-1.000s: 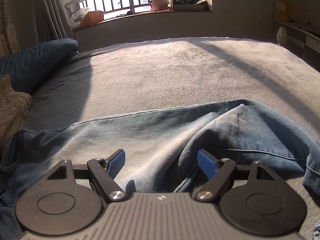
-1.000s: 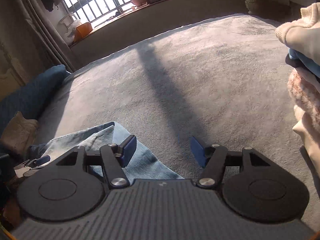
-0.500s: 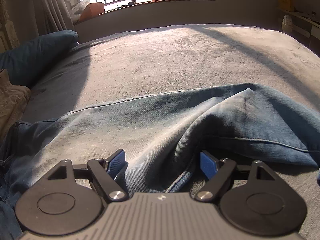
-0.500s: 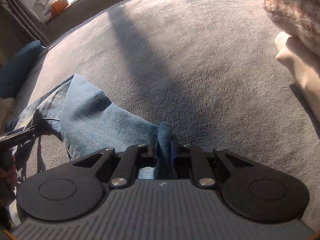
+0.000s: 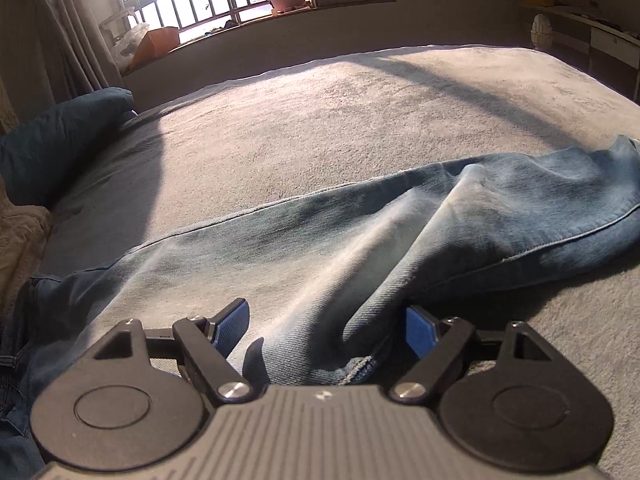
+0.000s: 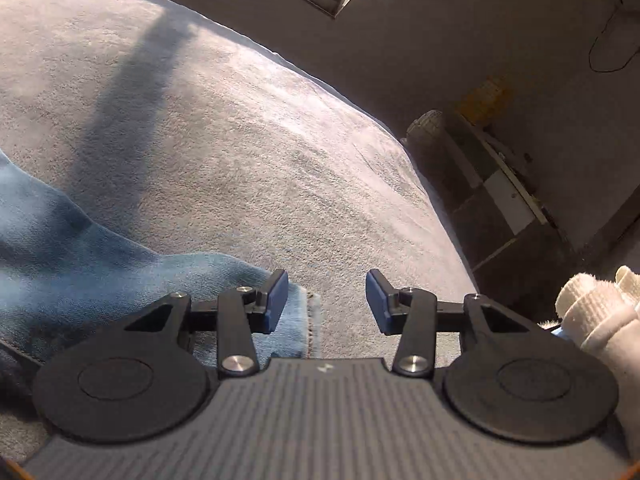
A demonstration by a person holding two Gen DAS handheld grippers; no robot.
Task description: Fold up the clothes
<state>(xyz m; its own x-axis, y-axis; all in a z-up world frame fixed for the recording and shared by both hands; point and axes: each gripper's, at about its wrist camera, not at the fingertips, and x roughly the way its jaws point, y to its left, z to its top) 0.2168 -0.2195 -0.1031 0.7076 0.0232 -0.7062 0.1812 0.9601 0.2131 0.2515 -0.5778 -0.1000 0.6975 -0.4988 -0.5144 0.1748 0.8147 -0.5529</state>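
Both tools, left (image 5: 324, 330) and right (image 6: 327, 300), gape empty over rumpled faded jeans (image 5: 320, 248).

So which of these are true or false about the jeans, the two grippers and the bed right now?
1. The jeans lie on a grey bed. True.
2. The right gripper is clamped on the jeans hem. False: it is open, the hem lying beneath it.
3. The left gripper is open over denim. True.
4. The jeans are neatly folded. False: they lie spread out and rumpled.
5. A dark blue pillow sits on the bed. True.
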